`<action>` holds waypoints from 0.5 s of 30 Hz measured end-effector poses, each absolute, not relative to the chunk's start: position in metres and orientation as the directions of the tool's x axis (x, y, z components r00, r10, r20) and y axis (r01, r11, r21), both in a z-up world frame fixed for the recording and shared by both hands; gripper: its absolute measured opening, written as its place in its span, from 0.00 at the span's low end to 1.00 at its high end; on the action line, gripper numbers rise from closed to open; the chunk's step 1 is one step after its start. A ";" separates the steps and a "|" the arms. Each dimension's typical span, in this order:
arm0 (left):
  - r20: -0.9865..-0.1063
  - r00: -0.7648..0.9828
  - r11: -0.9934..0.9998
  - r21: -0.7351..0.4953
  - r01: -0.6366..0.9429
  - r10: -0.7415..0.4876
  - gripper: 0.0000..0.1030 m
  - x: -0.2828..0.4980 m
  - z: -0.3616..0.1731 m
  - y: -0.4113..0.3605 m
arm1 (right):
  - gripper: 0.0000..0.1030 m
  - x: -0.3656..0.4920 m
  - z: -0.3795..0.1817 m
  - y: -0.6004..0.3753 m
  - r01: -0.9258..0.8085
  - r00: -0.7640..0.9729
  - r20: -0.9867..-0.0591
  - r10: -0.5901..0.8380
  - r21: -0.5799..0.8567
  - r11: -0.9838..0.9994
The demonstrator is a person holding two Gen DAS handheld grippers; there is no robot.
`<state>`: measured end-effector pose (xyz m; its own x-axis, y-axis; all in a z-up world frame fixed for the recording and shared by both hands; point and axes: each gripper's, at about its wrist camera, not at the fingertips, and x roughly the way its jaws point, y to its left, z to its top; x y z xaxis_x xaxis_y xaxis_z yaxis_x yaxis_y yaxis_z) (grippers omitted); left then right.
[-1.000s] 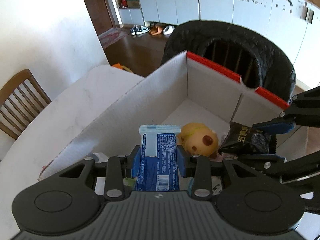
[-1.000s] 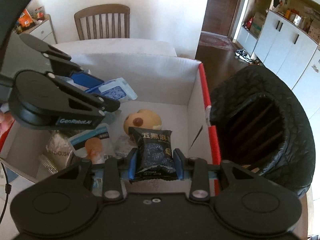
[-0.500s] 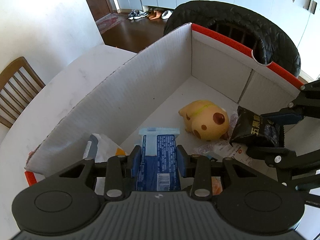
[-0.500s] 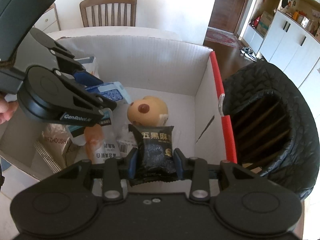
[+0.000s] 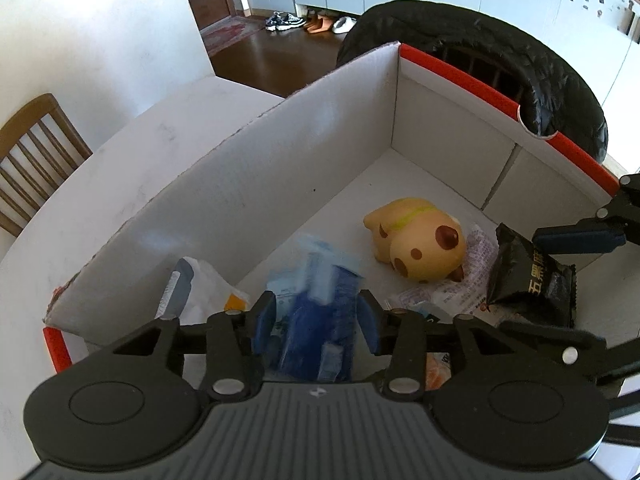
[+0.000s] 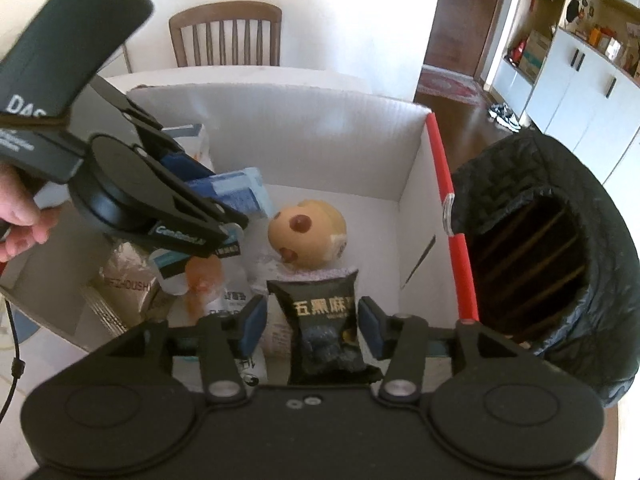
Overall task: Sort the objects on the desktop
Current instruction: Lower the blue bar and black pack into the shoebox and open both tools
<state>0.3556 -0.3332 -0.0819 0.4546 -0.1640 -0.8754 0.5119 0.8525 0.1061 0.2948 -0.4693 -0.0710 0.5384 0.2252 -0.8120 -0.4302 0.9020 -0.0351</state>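
**Spotter:** What do you have in each hand?

**Me:** Both grippers hang over the white cardboard box (image 5: pixel 256 184) with the red rim. My left gripper (image 5: pixel 316 318) has its jaws spread, with gaps on both sides of the blue wet-wipe packet (image 5: pixel 320 320). The packet is blurred, so I judge it is dropping out. My right gripper (image 6: pixel 312 320) also has its jaws apart, and the black sesame snack pouch (image 6: pixel 326 320) stands loose between them, not pinched.

**Spotter:** So where do they land?

**Me:** In the left wrist view the yellow dog toy (image 5: pixel 420 246) lies at about 2 o'clock from the packet, on crinkled wrappers (image 5: pixel 476 280). A white pouch (image 5: pixel 200 292) leans on the box wall at 10 o'clock.

**Spotter:** Risks?

**Me:** The sesame pouch sits near the box's near edge. If it tips toward me, I think it could slide outside onto the desk (image 5: pixel 132 152). The black-lined bin (image 6: pixel 560 248) is just beside the box at 3 o'clock in the right view, so a sideways swing could flick it there. The two grippers are also close together, and pulling out carelessly could knock them together.
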 end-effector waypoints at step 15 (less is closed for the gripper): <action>-0.833 0.513 0.859 0.097 0.503 -0.206 0.70 0.334 -0.058 -0.325 | 0.71 0.276 -0.048 -0.479 -0.449 0.583 -0.762 0.282 -0.013 0.893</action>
<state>0.3336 -0.3248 -0.0576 0.5126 -0.2062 -0.8335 0.5025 0.8591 0.0965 0.2762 -0.4793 -0.0477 0.5829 0.2818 -0.7621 -0.4491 0.8934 -0.0132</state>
